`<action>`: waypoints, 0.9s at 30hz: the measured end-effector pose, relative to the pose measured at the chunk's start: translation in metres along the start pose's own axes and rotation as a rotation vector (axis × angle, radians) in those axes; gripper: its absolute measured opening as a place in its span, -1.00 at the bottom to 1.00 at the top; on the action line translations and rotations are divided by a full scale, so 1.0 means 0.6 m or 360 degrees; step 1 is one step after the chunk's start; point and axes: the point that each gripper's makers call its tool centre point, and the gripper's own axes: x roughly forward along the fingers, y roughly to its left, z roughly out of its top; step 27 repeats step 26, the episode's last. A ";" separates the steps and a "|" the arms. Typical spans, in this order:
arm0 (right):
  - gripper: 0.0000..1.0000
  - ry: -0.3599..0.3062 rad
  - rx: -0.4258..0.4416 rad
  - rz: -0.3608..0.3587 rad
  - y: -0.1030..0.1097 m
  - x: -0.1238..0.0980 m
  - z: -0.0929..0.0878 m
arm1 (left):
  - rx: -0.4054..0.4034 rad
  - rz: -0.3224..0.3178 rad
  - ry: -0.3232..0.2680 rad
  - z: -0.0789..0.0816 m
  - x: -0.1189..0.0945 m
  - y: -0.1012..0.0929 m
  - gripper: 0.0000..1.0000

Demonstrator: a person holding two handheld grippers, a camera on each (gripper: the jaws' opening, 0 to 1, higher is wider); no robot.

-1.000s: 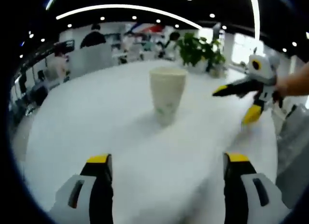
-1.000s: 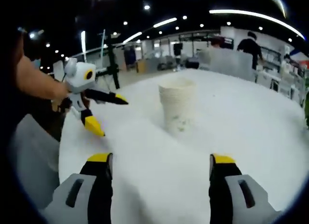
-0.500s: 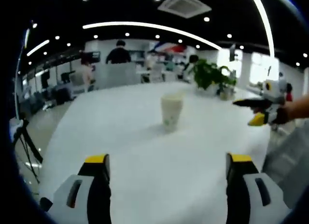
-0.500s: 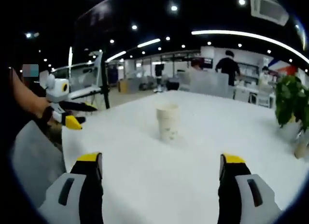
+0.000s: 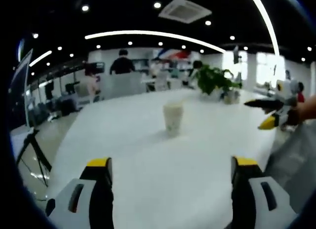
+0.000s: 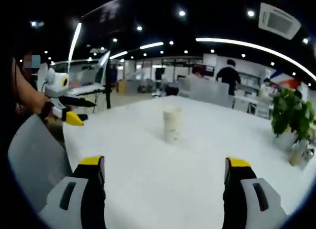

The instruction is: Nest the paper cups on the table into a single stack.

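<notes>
In the left gripper view, the left gripper (image 5: 170, 175) has its fingers spread wide and empty; the paper cup stack (image 5: 173, 118) stands upright mid-surface (image 5: 148, 160), with the right gripper (image 5: 271, 113) off to the side.

In the right gripper view, the right gripper's fingers gape empty, the stack well ahead.

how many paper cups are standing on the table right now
1 stack: the paper cup stands upright near the middle of the white table, apart from both grippers. Too blurred to tell how many cups are nested inside it.
</notes>
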 end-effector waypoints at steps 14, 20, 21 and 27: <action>1.00 0.0030 0.0099 -0.0093 -0.013 -0.016 -0.028 | 0.0108 -0.0027 0.0024 -0.020 -0.011 -0.026 0.97; 1.00 0.0037 0.0046 -0.0077 -0.001 -0.017 -0.026 | 0.0151 -0.0066 0.0044 -0.025 -0.010 -0.038 0.97; 1.00 0.0038 0.0025 -0.0069 0.002 -0.016 -0.025 | 0.0142 -0.0069 0.0045 -0.026 -0.010 -0.038 0.97; 1.00 0.0061 -0.0018 -0.0040 0.010 -0.014 -0.028 | 0.0116 -0.0058 0.0042 -0.026 -0.011 -0.034 0.97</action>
